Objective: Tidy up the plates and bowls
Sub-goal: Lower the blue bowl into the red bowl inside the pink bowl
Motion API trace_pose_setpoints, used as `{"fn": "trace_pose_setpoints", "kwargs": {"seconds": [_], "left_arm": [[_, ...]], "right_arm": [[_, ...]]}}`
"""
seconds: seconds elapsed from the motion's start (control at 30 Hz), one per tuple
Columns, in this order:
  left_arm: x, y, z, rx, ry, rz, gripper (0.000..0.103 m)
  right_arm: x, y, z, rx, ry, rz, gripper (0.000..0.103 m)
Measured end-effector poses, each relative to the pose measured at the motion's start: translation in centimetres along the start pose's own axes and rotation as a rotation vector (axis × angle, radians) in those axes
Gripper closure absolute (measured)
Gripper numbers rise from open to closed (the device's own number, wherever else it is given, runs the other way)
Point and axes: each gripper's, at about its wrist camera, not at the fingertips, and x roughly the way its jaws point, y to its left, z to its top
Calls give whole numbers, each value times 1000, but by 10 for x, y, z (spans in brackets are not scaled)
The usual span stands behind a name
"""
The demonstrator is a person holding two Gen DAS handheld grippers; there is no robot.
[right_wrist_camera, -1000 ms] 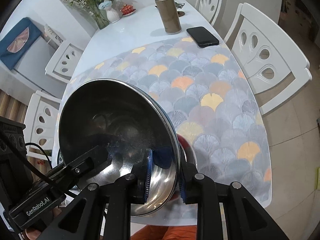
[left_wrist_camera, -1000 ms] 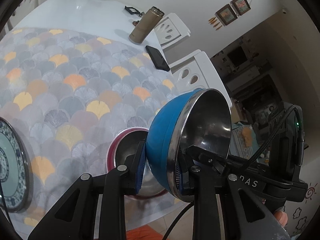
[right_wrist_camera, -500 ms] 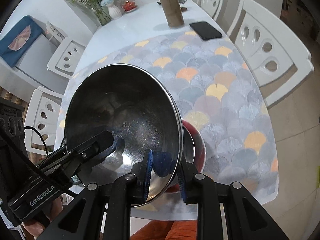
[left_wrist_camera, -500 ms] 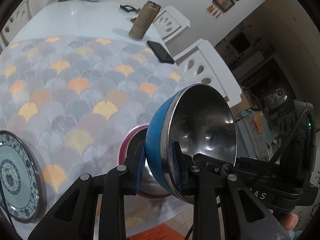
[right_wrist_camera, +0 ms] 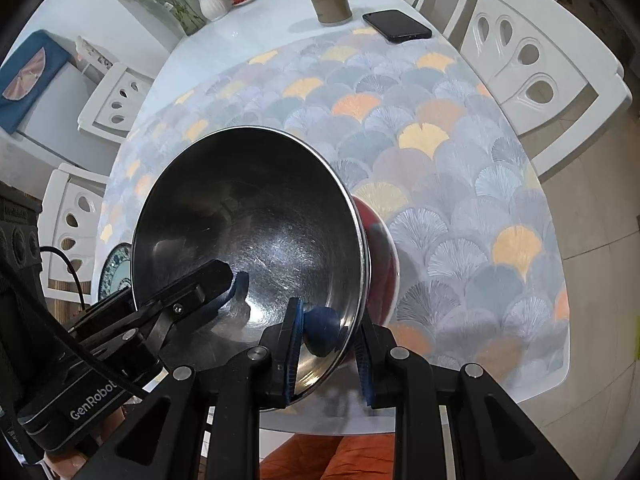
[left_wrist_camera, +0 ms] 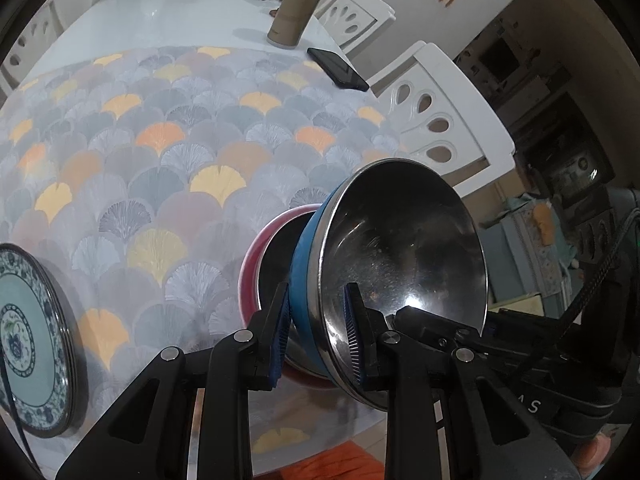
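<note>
Two grippers, left (left_wrist_camera: 318,334) and right (right_wrist_camera: 328,354), pinch the rim of one blue bowl (left_wrist_camera: 308,264) between their fingers, tilted just above the red bowl (left_wrist_camera: 256,256). We judge uneven release could tip it. The worktop (left_wrist_camera: 192,12) edge lies close; the plate (left_wrist_camera: 28,336) sits apart, leftward.

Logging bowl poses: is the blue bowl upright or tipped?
Tipped. The blue bowl hangs on edge, its steel inside facing sideways, both tongs clamping its rim, just above the red bowl.

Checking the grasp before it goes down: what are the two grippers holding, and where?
Both hold the blue bowl by its rim: left gripper and right gripper each pinch the wall, one finger inside, one outside.
</note>
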Motion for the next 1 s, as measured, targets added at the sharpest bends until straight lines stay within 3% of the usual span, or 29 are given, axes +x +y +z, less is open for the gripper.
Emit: {"fn": "trace_pose_setpoints", "kwargs": {"seconds": [0.47,0.57,0.7,1.0], "left_arm": [[3,0,-4,14,1,52,78],[-12,-1,-5,-9,-58,66,68],[-27,5,-6,-33,-131,50,64],[-10,15,-11,-75,-74,31,63]], "right_arm": [[10,-7,-4,12,17,9,79],[11,-7,-5,8,15,15,78],[8,-9,-5,18,1,18,78],[6,-13,-5,34,-14,20,78]]}}
